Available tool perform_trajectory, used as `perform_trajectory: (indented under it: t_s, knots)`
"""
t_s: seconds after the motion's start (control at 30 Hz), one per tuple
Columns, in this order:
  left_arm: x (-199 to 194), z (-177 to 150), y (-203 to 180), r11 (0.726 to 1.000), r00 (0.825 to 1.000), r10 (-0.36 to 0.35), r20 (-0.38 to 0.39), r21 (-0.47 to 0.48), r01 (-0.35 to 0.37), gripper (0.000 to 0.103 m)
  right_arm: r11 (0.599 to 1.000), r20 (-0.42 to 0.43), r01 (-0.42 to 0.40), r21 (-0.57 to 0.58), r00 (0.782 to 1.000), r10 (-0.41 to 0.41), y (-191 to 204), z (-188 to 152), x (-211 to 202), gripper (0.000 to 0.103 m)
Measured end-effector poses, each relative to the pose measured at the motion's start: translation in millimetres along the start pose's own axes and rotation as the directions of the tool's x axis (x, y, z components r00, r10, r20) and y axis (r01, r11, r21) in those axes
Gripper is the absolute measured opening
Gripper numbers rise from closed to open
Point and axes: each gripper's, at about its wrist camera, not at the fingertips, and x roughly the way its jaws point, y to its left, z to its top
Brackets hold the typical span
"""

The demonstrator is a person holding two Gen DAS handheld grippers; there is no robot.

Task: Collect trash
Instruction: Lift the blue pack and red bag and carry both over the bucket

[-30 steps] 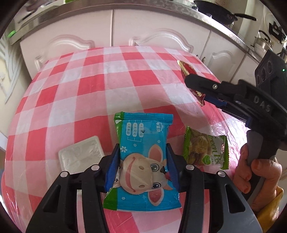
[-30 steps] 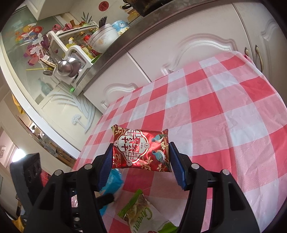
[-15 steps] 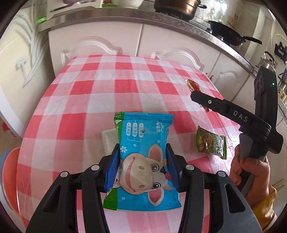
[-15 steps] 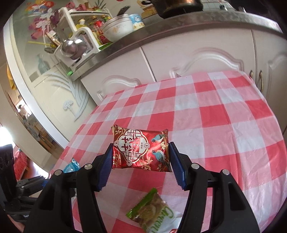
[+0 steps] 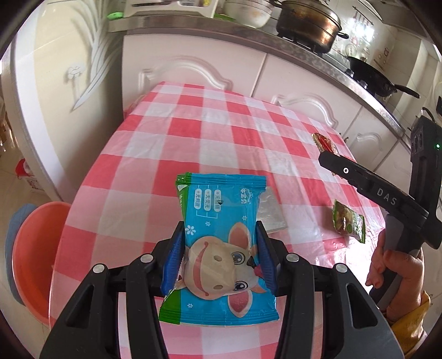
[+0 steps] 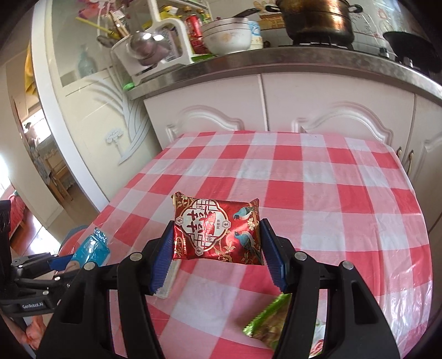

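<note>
My left gripper [image 5: 219, 251] is shut on a blue snack packet with a cartoon cow [image 5: 221, 243], held in the air over the red-checked table [image 5: 171, 154]. In the right wrist view my right gripper [image 6: 216, 245] is shut on a red and gold packet [image 6: 216, 229], also lifted off the cloth. The red packet [image 5: 324, 142] shows edge-on in the left wrist view, with a hand [image 5: 392, 270] on the right gripper's handle. The blue packet [image 6: 92, 248] is visible at the lower left of the right wrist view. A green snack packet [image 5: 348, 225] [image 6: 272, 323] and a flat clear wrapper [image 5: 269, 212] lie on the table.
An orange basin [image 5: 36, 259] sits on the floor left of the table. White cabinets [image 6: 276, 107] stand behind it, with a counter carrying a copper pot [image 5: 306, 23], a black pan [image 5: 370, 78] and a dish rack [image 6: 154, 49].
Both grippers have swung left with their packets and risen a little. The views have rolled. The basin has come into sight at the left wrist view's left edge.
</note>
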Motion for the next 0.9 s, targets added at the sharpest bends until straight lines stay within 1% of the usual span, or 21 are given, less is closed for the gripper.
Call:
perform_trajectory:
  t_s: [0.3,0.5,0.73,0.8,0.9]
  knots:
    - [-9.7,-6.2,36.1,0.998,1.0,0.013,0.021,-0.062,-0.011,0.05,0.994,0.0,0.01,-0.109,1.0,-0.01,46.6,-0.4,0.7,0.06]
    - [-17.0,-11.5,57.1,0.995,0.999,0.025,0.038,-0.1,-0.021,0.05,0.987,-0.009,0.002,-0.159,1.0,-0.003,71.2,-4.7,3.6,0.06]
    - [-24.6,-16.6,84.8,0.988,0.997,0.057,0.053,-0.147,-0.048,0.05,0.978,-0.035,-0.046,-0.203,0.999,0.04,101.3,-11.9,5.4,0.06]
    - [-27.4,-18.1,92.5,0.985,0.996,0.067,0.058,-0.16,-0.057,0.05,0.976,-0.045,-0.07,-0.207,0.997,0.062,109.8,-13.9,6.2,0.06]
    - [-32.1,-20.5,105.4,0.981,0.993,0.101,0.066,-0.176,-0.088,0.05,0.969,-0.064,-0.114,-0.22,0.993,0.103,126.0,-17.3,8.4,0.06]
